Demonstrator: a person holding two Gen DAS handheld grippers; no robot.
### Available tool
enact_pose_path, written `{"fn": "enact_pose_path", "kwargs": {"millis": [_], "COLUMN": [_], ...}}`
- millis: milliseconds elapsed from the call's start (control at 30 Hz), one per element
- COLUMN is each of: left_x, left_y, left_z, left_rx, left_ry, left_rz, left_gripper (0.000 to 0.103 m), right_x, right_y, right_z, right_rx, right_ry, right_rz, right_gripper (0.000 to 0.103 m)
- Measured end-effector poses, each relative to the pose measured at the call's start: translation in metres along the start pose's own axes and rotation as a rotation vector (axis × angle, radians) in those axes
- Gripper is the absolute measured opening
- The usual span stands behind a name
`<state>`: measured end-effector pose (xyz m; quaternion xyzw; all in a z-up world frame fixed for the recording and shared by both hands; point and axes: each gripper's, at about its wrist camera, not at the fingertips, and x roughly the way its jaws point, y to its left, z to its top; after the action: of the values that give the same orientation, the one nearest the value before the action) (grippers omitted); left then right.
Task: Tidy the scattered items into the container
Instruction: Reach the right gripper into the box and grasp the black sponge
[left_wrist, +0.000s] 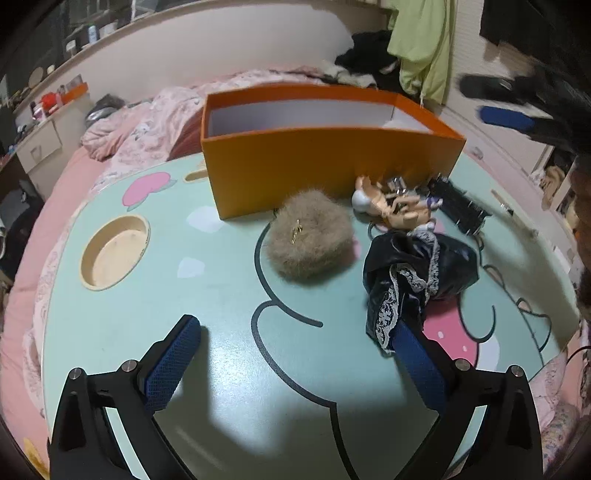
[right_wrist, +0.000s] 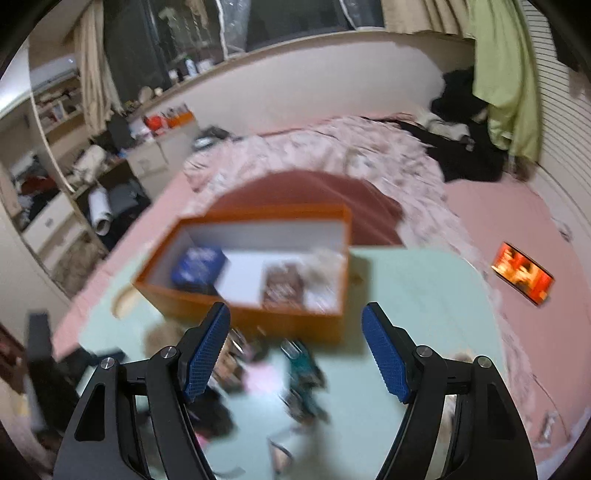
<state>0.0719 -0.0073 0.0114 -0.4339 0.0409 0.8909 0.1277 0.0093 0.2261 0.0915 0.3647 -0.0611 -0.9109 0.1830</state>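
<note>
An open orange box (left_wrist: 325, 162) stands at the far side of a mint cartoon tabletop (left_wrist: 221, 295). In front of it lie a furry tan pouch (left_wrist: 312, 236), a small doll (left_wrist: 391, 205), a black comb-like clip (left_wrist: 460, 210) and a black lace-trimmed garment (left_wrist: 413, 273). My left gripper (left_wrist: 295, 332) is open and empty, low over the table, its right finger (left_wrist: 417, 362) beside the garment. My right gripper (right_wrist: 295, 317) is open and empty, above the items, in front of the box (right_wrist: 258, 314), which holds a blue item (right_wrist: 199, 267) and a brown item (right_wrist: 282, 288). It also shows blurred in the left wrist view (left_wrist: 491, 103).
The table sits on a pink bed (right_wrist: 498, 221) with a rumpled pink quilt (left_wrist: 147, 122). A round wooden recess (left_wrist: 114, 251) is at the table's left. A lit phone (right_wrist: 522, 277) lies on the bed to the right. Cluttered shelves (right_wrist: 55, 166) stand left.
</note>
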Motion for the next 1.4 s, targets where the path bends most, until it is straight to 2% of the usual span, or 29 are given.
{"fn": "enact_pose_path", "kwargs": {"millis": [67, 167, 233, 333, 400, 467, 533, 600, 700, 800, 867, 900, 933, 1000, 1067, 1133, 1167, 1267, 1300, 1400], "left_x": [-0.005, -0.012, -0.014, -0.016, -0.015, -0.015, -0.015, -0.015, -0.014, -0.012, -0.011, -0.011, -0.011, -0.011, -0.01, -0.01, -0.01, -0.01, -0.01, -0.009], "left_y": [0.001, 0.002, 0.003, 0.006, 0.008, 0.01, 0.011, 0.012, 0.012, 0.012, 0.013, 0.014, 0.014, 0.015, 0.015, 0.015, 0.015, 0.016, 0.016, 0.016], "left_z": [0.0, 0.0, 0.0, 0.001, 0.001, 0.001, 0.002, 0.001, 0.001, 0.001, 0.001, 0.002, 0.002, 0.002, 0.002, 0.002, 0.002, 0.002, 0.002, 0.002], "left_rx": [-0.009, -0.02, -0.027, -0.044, -0.058, -0.068, -0.076, -0.079, -0.078, -0.078, -0.081, -0.083, -0.086, -0.09, -0.093, -0.094, -0.094, -0.094, -0.094, -0.096], "left_ry": [-0.031, -0.072, -0.089, -0.102, -0.1, -0.101, -0.103, -0.104, -0.1, -0.095, -0.092, -0.092, -0.092, -0.093, -0.092, -0.091, -0.091, -0.09, -0.089, -0.089], "left_rz": [-0.019, -0.043, -0.05, -0.059, -0.062, -0.068, -0.069, -0.072, -0.075, -0.073, -0.074, -0.073, -0.074, -0.074, -0.074, -0.075, -0.075, -0.075, -0.075, -0.074], "left_gripper": [0.102, 0.102, 0.102, 0.102, 0.102, 0.102, 0.102, 0.102, 0.102, 0.102, 0.102, 0.102, 0.102, 0.102, 0.102, 0.102, 0.102, 0.102, 0.102, 0.102], "right_x": [0.012, 0.036, 0.056, 0.094, 0.121, 0.143, 0.159, 0.17, 0.175, 0.182, 0.182, 0.183, 0.184, 0.187, 0.185, 0.178, 0.175, 0.174, 0.177, 0.176], "right_y": [0.005, 0.011, 0.017, 0.031, 0.043, 0.046, 0.046, 0.052, 0.067, 0.078, 0.083, 0.084, 0.084, 0.081, 0.08, 0.076, 0.074, 0.074, 0.074, 0.075], "right_z": [0.015, 0.035, 0.044, 0.047, 0.044, 0.041, 0.037, 0.034, 0.029, 0.02, 0.02, 0.021, 0.021, 0.021, 0.023, 0.028, 0.03, 0.031, 0.029, 0.027], "right_rx": [0.01, 0.027, 0.036, 0.023, 0.008, 0.065, 0.137, 0.135, 0.09, 0.046, 0.011, 0.01, 0.017, 0.041, 0.049, 0.065, 0.069, 0.059, 0.049, 0.048], "right_ry": [0.021, 0.091, 0.157, 0.313, 0.418, 0.511, 0.579, 0.626, 0.652, 0.675, 0.656, 0.657, 0.658, 0.669, 0.645, 0.627, 0.623, 0.629, 0.648, 0.672], "right_rz": [0.034, 0.087, 0.124, 0.178, 0.217, 0.264, 0.29, 0.279, 0.245, 0.192, 0.171, 0.166, 0.177, 0.205, 0.202, 0.206, 0.218, 0.216, 0.191, 0.189], "right_gripper": [0.073, 0.064, 0.056, 0.047, 0.047, 0.047, 0.047, 0.049, 0.062, 0.069, 0.069, 0.068, 0.06, 0.06, 0.05, 0.036, 0.034, 0.032, 0.034, 0.045]}}
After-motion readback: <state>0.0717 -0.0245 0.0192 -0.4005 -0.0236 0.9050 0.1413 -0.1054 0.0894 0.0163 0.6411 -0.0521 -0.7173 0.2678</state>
